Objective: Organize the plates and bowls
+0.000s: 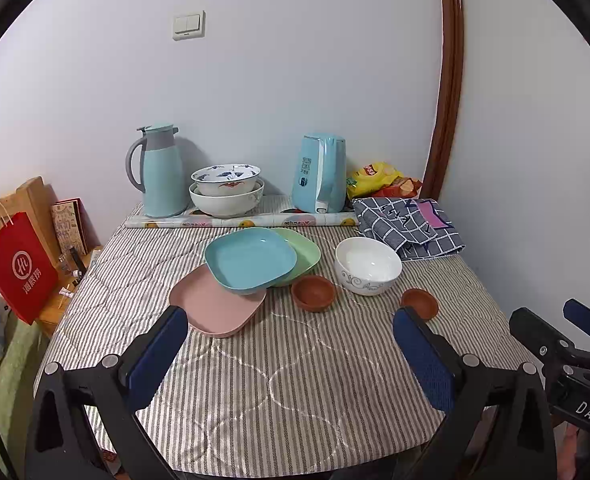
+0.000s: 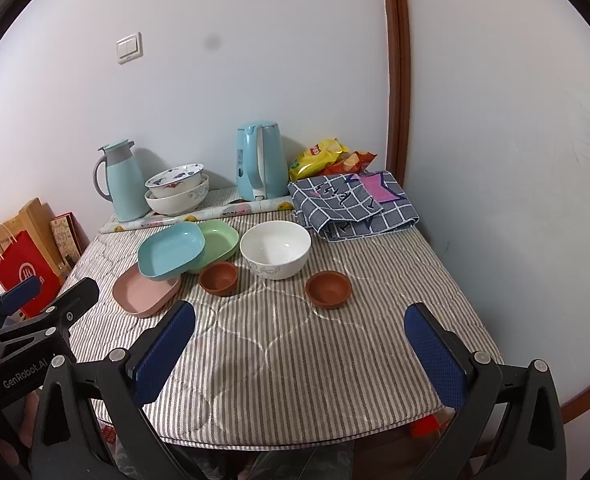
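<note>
Plates and bowls sit loose mid-table on the striped quilted tablecloth [image 1: 295, 368]: a blue square plastic plate [image 1: 250, 259] lies tilted on top, overlapping a green square plastic plate [image 1: 305, 251] behind it and a pink square plastic plate [image 1: 219, 308] nearer the front-left. Just right of them, a small brown clay bowl [image 1: 313, 292], then a white ceramic bowl with a grey scroll pattern [image 1: 367, 265], then a second small brown clay bowl [image 1: 419, 302] toward the right edge, apart from each other. Nothing stacked properly yet, so the task looks to be at its start. Left gripper [image 1: 291, 354] hangs above the front edge, jaws spread wide, empty; right gripper [image 2: 301, 354] likewise wide apart and empty, near the front edge. Likely first step: nest the plates. To do it well, pinch the blue plate by its raised near rim, lift it clear before moving so it doesn't drag the pink one, and set the plates square on each other. The brown bowls should nest easily; grip the rim, not the wall. Along the back edge, not in play: light-blue thermos jug [image 1: 157, 172], two stacked patterned porcelain bowls [image 1: 227, 194], light-blue electric kettle [image 1: 321, 174], yellow snack bag [image 1: 375, 178], folded checked cloth [image 1: 407, 224] at the back-right corner.
</note>
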`<state>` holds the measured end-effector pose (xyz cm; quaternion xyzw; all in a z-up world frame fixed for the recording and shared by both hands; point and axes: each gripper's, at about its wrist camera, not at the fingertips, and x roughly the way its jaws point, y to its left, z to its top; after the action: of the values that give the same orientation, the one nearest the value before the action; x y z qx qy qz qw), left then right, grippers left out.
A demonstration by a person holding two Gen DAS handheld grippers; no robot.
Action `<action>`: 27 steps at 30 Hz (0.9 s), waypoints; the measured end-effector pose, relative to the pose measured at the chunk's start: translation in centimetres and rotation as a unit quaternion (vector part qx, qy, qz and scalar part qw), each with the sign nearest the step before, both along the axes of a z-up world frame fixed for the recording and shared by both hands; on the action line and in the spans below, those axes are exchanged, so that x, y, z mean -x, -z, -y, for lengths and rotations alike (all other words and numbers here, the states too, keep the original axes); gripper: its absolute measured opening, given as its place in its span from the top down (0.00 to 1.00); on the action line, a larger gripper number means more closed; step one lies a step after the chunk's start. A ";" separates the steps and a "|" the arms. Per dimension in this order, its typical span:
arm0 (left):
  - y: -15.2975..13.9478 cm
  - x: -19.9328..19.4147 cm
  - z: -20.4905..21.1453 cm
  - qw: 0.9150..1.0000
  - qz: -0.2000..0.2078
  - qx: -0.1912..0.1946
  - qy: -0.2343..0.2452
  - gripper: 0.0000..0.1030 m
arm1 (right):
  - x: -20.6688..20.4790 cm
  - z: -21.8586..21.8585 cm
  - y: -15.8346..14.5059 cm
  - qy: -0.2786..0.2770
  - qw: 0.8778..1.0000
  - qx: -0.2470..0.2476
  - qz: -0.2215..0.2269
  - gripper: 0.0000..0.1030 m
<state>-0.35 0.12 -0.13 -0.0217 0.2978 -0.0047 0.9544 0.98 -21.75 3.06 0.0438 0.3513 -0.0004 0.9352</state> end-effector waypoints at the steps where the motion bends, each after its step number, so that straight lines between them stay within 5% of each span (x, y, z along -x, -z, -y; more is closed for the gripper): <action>1: 0.0 0.0 0.0 1.000 0.000 -0.001 0.000 0.00 | 0.0 0.1 0.0 0.000 1.000 -0.001 0.000 0.00; 27: -0.2 0.1 0.4 1.000 0.001 -0.002 0.001 0.00 | 0.2 0.0 -0.2 -0.002 1.000 -0.001 -0.001 0.00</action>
<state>-0.44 -0.24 0.08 -0.0198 0.2971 -0.0051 0.9546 0.83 -21.77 3.22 0.0442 0.3525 0.0017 0.9348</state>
